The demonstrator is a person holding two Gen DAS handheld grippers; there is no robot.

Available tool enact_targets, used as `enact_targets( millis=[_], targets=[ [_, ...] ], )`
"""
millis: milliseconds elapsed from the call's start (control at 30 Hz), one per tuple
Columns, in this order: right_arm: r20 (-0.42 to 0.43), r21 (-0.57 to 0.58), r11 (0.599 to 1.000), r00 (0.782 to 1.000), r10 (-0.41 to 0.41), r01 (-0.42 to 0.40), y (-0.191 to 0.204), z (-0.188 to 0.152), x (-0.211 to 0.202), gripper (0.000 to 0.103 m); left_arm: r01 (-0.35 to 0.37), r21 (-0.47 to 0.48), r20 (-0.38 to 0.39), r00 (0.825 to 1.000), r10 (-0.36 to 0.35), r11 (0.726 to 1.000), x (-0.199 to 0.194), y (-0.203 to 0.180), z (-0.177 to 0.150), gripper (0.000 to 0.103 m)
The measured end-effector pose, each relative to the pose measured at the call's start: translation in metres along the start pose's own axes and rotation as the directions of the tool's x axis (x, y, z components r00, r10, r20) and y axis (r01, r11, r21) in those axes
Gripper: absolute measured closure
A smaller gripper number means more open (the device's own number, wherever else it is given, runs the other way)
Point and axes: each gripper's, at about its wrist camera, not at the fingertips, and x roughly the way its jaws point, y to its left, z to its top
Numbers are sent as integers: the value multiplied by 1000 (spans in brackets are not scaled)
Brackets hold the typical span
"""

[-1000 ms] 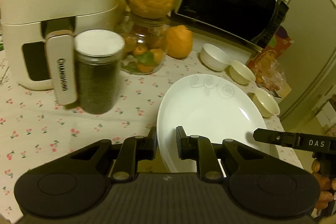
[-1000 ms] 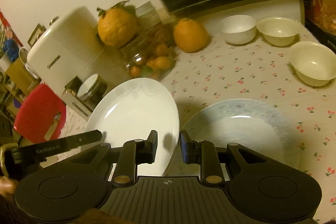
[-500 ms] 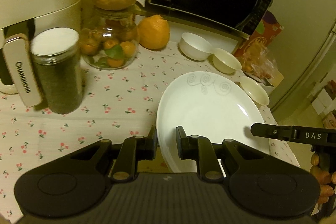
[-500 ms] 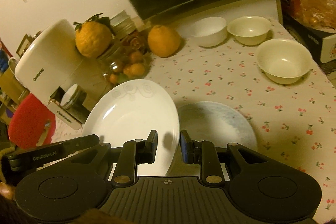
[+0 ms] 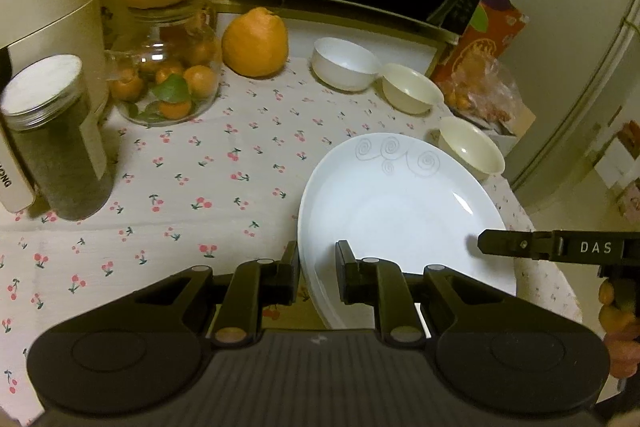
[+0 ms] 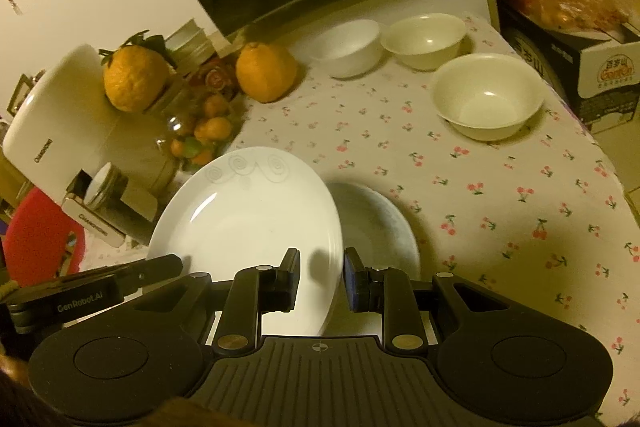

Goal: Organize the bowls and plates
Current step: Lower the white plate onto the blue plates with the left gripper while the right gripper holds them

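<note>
Left gripper (image 5: pixel 317 269) and right gripper (image 6: pixel 322 277) both clamped white plate (image 6: pixel 244 223) rim; bowls (image 6: pixel 486 95) at 1 o'clock

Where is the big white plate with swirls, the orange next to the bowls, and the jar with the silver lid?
white swirl plate (image 5: pixel 400 211), left wrist view, centre well
large orange (image 5: pixel 255 43), left wrist view, front skin
dark jar (image 5: pixel 60 155), left wrist view, side wall

White plate (image 5: pixel 400 211) with grey swirls; cherry-print tablecloth (image 5: pixel 208 163); cream bowls (image 6: pixel 486 95).
</note>
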Motion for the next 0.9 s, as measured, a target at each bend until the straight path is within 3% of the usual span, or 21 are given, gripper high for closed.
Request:
enact_targets(
  millis=[900],
  targets=[
    [-90, 7, 996, 993, -82, 83, -13, -3, 9, 80, -92, 106, -59, 993, 99, 990, 28, -28, -3, 87]
  ],
)
